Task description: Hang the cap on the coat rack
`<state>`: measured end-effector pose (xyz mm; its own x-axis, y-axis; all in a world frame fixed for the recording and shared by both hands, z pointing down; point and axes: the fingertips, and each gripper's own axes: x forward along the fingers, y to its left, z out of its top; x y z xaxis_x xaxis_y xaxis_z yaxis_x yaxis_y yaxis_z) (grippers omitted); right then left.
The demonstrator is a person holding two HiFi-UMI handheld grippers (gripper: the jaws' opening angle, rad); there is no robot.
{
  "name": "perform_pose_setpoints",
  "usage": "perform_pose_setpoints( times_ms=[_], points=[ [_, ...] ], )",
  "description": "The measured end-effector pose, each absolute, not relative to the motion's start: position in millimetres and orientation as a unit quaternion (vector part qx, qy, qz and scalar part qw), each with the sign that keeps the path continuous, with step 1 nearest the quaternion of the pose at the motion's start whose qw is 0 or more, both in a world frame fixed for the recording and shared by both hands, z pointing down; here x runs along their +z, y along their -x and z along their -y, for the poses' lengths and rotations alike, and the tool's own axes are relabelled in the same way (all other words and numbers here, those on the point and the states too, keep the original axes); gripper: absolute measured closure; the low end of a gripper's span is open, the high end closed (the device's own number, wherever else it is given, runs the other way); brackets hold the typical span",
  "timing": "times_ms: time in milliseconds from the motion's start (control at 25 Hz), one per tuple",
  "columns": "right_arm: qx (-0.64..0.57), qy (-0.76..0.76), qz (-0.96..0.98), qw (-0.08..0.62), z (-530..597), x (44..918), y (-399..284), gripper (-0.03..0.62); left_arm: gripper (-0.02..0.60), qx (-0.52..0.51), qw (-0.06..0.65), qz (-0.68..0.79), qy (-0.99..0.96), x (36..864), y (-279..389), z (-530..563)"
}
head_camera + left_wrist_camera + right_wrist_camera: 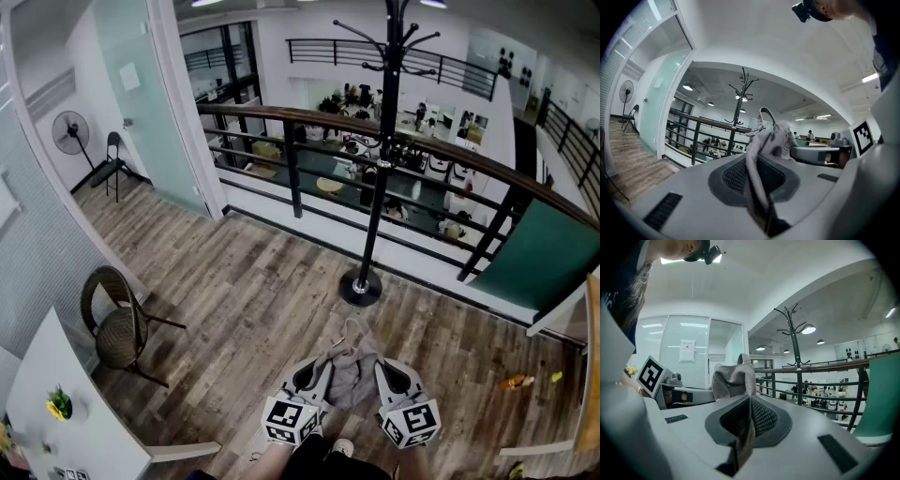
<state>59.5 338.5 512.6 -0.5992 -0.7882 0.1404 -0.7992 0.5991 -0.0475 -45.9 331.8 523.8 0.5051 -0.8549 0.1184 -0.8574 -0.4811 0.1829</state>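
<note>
- The fingers [731, 176] of the left gripper [757, 161] are pinching one edge of the crumpled grey fabric cap [774, 139], closed on the cloth.
- The fingers [761, 416] of the right gripper [749, 401] are clamping the cap's other edge, pressed almost together on it.
- The cap is hanging bunched between the two grippers, above the brown wooden plank floor [234, 291].
- The tall black metal coat rack [380, 169] is standing ahead of the cap, not touching it, in front of the dark railing with a wooden handrail [281, 117].
</note>
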Motion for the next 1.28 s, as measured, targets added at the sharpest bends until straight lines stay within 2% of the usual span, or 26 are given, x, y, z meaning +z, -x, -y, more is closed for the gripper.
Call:
perform_pose_setpoints(
  times_ms=[640, 840, 1280],
  points=[
    [0.045, -0.474, 0.877, 0.055, -319.1, 515.6, -42.2, 0.574, 0.532, 0.007, 0.111, 0.47, -0.876, 525.1, 61.2, -311.8],
    [0.049, -0.479, 0.872, 0.086, -312.4, 532.1, -31.8, 0.574, 0.532, 0.025, 0.12, 0.467, -0.876, 537.1, 69.4, -298.2],
    [0.068, -0.479, 0.87, 0.091, -265.0, 540.7, -43.8, 0.574, 0.532, 0.032, 0.139, 0.451, -0.881, 548.4, 56.8, -255.1]
  ],
)
